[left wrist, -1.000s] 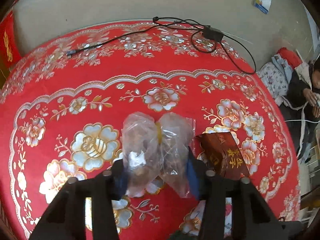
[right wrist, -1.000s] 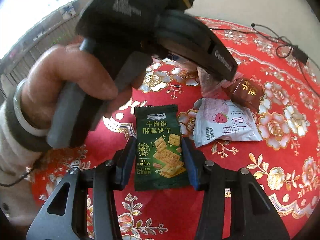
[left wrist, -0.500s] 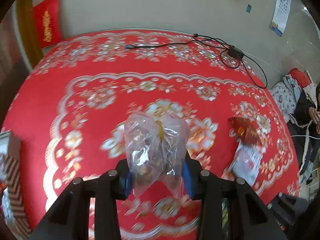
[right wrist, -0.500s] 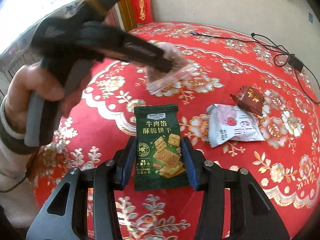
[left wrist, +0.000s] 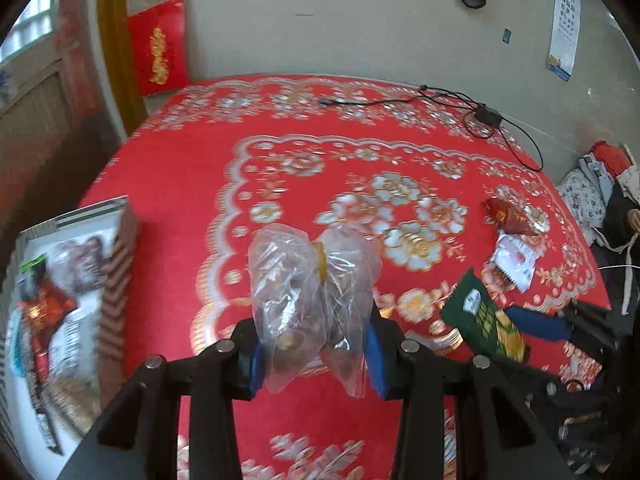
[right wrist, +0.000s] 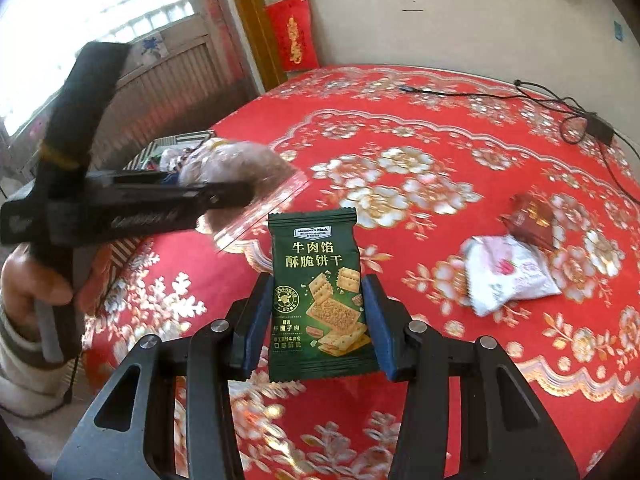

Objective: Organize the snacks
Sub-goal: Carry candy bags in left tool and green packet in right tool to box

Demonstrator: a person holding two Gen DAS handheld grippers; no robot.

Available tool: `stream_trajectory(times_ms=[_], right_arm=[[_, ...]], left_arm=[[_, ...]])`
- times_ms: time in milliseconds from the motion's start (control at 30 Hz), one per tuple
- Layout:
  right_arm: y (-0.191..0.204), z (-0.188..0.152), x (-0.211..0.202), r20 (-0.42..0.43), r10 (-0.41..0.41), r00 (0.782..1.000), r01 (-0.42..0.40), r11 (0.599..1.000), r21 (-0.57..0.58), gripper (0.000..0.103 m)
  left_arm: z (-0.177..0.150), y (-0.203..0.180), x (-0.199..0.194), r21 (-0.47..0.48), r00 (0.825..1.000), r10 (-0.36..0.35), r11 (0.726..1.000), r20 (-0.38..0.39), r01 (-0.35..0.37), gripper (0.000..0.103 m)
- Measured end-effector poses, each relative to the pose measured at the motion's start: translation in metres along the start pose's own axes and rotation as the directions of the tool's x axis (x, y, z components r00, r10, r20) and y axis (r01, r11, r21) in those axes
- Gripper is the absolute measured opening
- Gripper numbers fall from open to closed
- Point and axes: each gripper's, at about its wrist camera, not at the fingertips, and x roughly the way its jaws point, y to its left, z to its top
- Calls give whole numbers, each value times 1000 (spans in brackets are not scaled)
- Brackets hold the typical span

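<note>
My left gripper is shut on a clear plastic bag of brown snacks, held above the red floral tablecloth. It also shows in the right wrist view. My right gripper is shut on a green cracker packet, also seen in the left wrist view. A dark red packet and a white-pink packet lie on the cloth at the right. A box holding several snack packets stands at the table's left edge.
A black cable with an adapter lies at the far side of the table. A wall with red hangings is behind. A seated person is at the far right.
My left gripper has carried the clear bag leftward, bringing the snack box into its view. My right gripper has kept the green packet and moved a little left.
</note>
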Motion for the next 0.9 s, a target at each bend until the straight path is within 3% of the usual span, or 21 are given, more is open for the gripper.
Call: stream_trajectory(times_ms=[500, 900], right_arm=[[80, 31, 30, -7, 118, 993, -118, 991, -62, 45], [125, 48, 50, -25, 162, 987, -163, 980, -118, 45]], left_arm=[[-30, 85, -43, -128, 998, 47, 991, 50, -40, 43], [-40, 124, -59, -188, 994, 77, 980, 74, -62, 43]])
